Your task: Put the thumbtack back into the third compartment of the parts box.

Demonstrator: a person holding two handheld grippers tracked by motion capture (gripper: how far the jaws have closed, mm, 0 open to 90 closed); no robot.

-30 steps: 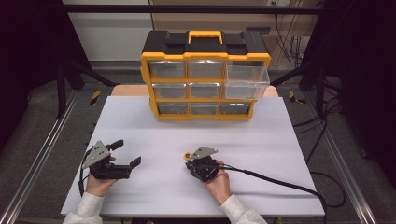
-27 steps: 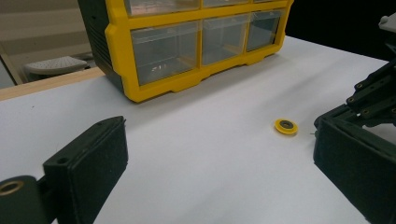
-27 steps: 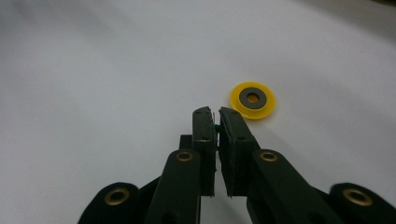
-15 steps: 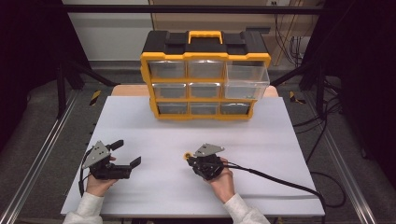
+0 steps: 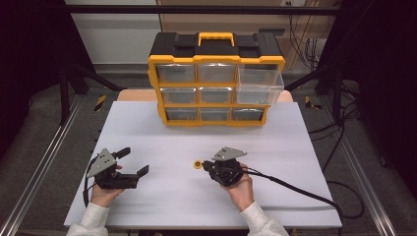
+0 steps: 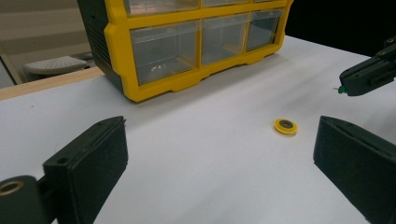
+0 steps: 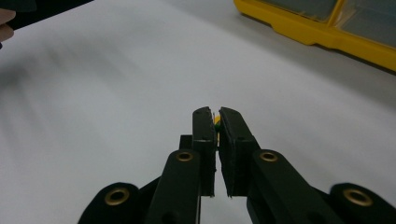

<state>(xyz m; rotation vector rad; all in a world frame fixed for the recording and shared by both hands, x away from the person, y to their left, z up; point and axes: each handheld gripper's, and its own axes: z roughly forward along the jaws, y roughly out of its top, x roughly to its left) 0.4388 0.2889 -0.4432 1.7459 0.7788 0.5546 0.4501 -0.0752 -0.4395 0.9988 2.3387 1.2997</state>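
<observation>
Yellow plastic ring (image 5: 197, 164), flat and round with a dark centre, lies on the matte white desk (image 5: 162, 196) where it lay a second ago. It sits at nine o'clock of the right gripper (image 5: 206, 166), just beside its tip. That gripper has lifted a little and drawn off toward three o'clock. Its fingers are clenched, and the left gripper view shows a tiny green piece (image 6: 341, 88) pinched at their tip; what it is I cannot tell. So the pick looks done, the carry just starting. The left gripper (image 5: 135, 161) has kept still at nine o'clock of the ring, its fingers released and holding nothing. At twelve o'clock stands the yellow-framed organiser (image 5: 216, 69) with clear drawers, its top-right drawer pulled out.
</observation>
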